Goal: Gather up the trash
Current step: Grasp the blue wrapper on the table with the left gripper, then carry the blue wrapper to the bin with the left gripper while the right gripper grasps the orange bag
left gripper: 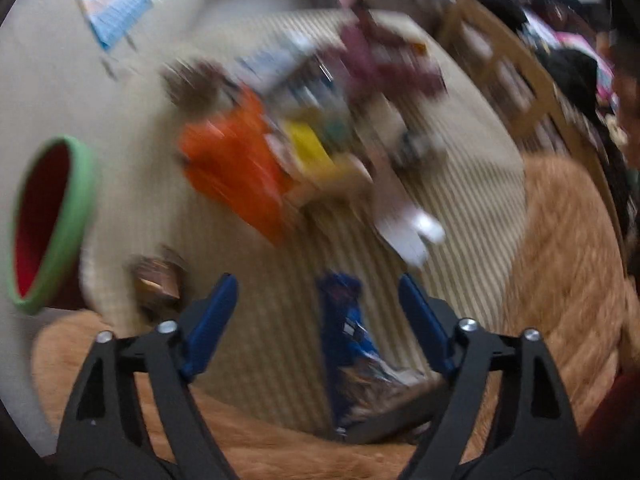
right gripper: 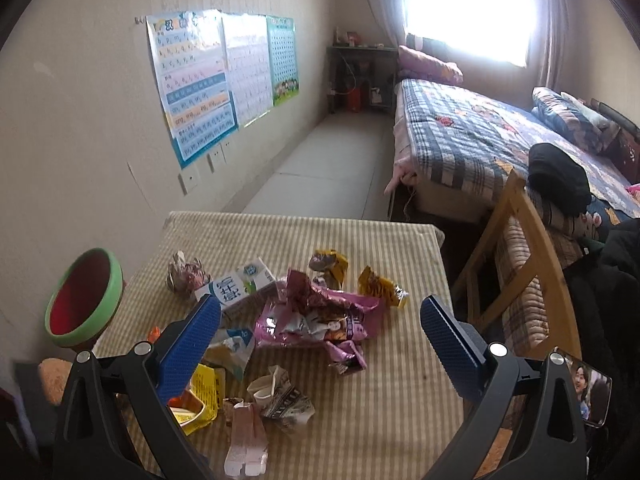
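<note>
Between our left gripper's point(left gripper: 316, 290) parted, empty jaws lies a blue wrapper point(left gripper: 346, 320). Our right gripper point(right gripper: 320, 312) gapes wide, holding nothing; just beyond it, pink wrappers point(right gripper: 320, 316) and a milk carton point(right gripper: 240, 286), with a green-rimmed bin point(right gripper: 86, 296) leftward.

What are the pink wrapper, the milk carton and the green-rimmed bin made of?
Pink wrapper: likely thin plastic film, glossy, crumpled with bright glints. Milk carton: printed paperboard, folded box edges. Green-rimmed bin: probably moulded plastic, smooth, red inside; hard to confirm.
</note>
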The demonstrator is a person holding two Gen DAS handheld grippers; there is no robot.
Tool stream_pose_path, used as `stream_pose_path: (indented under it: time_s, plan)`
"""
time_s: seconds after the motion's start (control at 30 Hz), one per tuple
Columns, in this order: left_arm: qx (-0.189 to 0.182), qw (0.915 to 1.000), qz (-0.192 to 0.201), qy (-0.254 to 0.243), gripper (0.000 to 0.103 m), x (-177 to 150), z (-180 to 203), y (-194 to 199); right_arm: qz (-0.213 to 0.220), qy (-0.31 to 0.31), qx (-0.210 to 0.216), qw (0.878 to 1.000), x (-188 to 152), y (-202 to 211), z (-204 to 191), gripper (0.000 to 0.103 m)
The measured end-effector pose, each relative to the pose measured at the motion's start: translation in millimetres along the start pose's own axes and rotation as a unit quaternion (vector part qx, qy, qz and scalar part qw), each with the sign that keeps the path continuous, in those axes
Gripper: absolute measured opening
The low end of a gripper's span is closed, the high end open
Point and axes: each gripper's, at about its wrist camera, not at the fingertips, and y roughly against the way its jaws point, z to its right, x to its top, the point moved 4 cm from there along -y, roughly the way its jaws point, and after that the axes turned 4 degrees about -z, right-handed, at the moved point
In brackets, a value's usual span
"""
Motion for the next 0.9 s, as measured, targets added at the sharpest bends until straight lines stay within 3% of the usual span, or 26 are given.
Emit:
stream_pose_path:
  time_s: [0.13, 0.23, 0.27, 0.4, 0.53, 0.7, 0.8, 0.9]
  plan:
    - [-0.001, 0.9972, -0.073, -0.016, 0.067, -14.4, 5.7, -32.2, 0.0, 0.008, 0.005, 1.0, 1.1, -2.0, -7.1, 0.096]
    - [-0.01, 0.9956, -0.093, -0.008, 0.043, -24.2, 3.4, -42.8, -0.003, 0.011, 0.009, 1.0, 2.7, -3.6, -11.4, 0.096]
    - [-0.014, 0.996, -0.088, -0.008, 0.028, -23.4, 3.0, -43.7, -0.006, 0.012, 0.011, 1.0, 2.4, -5.0, -12.8, 0.096]
    - [-0.039, 0.9958, -0.083, 0.002, 0.025, -31.7, -2.1, -34.7, -0.015, 0.015, 0.019, 1.0, 0.7, -10.0, -18.8, 0.096]
    - [-0.045, 0.9985, -0.028, 0.016, 0.022, -30.5, -28.3, 17.8, -0.021, 0.023, 0.019, 0.999, -0.8, -13.4, -22.8, 0.096]
    - [-0.01, 0.9967, 0.05, 0.063, 0.022, -12.0, -75.8, 57.0, -0.038, 0.019, 0.022, 0.999, -6.3, -24.4, -22.9, 0.096]
    - [0.014, 0.9877, 0.095, 0.123, 0.022, -8.4, -111.6, 76.6, -0.06, 0.02, 0.029, 0.998, -13.4, -34.9, -27.9, 0.096]
    - [0.036, 0.973, 0.134, 0.184, 0.022, -7.1, -151.3, 97.8, -0.095, 0.019, 0.057, 0.994, -26.1, -47.3, -40.4, 0.096]
